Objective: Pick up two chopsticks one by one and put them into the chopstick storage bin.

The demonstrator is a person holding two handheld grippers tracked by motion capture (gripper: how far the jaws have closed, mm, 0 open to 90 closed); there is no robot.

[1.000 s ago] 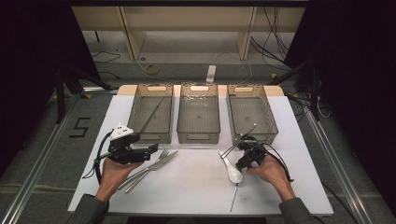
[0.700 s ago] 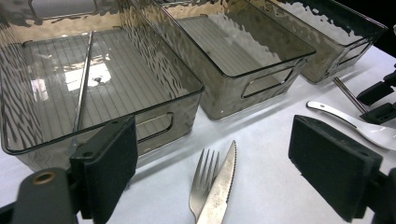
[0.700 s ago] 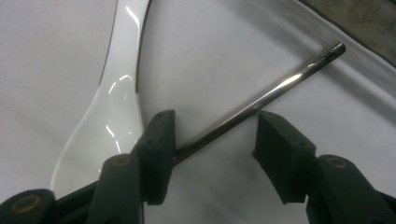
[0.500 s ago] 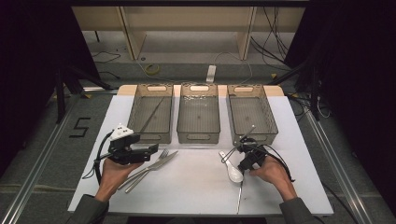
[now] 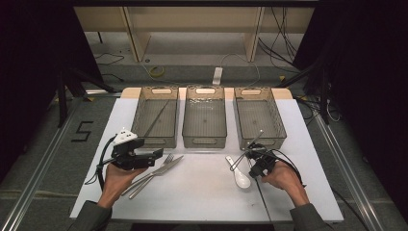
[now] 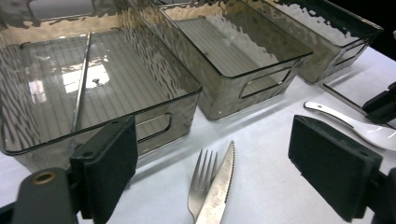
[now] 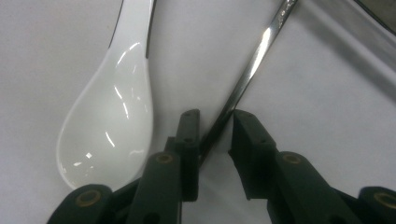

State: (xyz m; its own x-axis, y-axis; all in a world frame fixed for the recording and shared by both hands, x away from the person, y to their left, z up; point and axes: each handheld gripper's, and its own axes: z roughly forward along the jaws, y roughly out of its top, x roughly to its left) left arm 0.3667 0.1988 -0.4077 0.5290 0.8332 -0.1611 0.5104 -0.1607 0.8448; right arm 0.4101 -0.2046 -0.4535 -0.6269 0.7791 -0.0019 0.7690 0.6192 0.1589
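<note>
Your right tongs (image 7: 212, 135) have just been closing around the chopstick (image 7: 247, 74) right beside the white spoon (image 7: 114, 121), not quite pinching. It's thin, stiff, slick steel, so clamp mid-shaft. Left tongs (image 6: 233, 172) gape wide, empty.

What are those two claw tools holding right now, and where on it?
The right gripper has a metal chopstick between its closing jaws, partway along its shaft; a firm clamp cannot be told. The left gripper holds nothing.
</note>
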